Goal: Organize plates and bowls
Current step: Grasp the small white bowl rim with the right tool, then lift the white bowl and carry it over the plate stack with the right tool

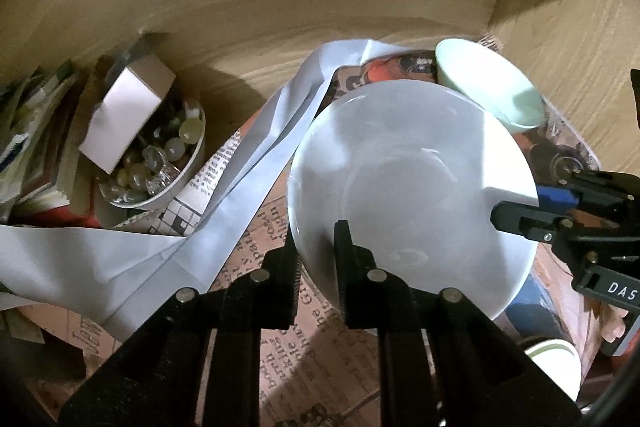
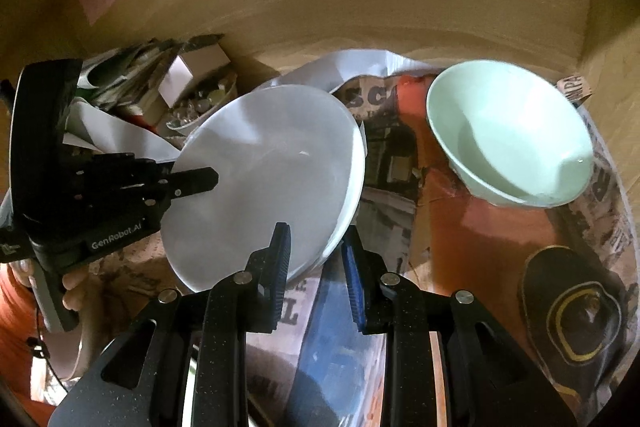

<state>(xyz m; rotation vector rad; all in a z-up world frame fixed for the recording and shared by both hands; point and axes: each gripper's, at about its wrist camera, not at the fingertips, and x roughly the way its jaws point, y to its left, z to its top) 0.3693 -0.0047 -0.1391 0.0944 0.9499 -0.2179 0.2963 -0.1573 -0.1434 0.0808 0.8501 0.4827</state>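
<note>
White bowl rim clamped between left tongs and right tongs.

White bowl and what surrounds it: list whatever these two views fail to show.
- White bowl: underside and any contact with the newsprint sheet hidden by its own body, both views.
- Left hand-held gripper, right hand-held gripper: pad contact on the rim masked by the fingers.
- Green bowl: near side covered by the white bowl, left wrist view.
- Dark dish: pattern blurred, cut by the fisheye edge, right wrist view.
</note>
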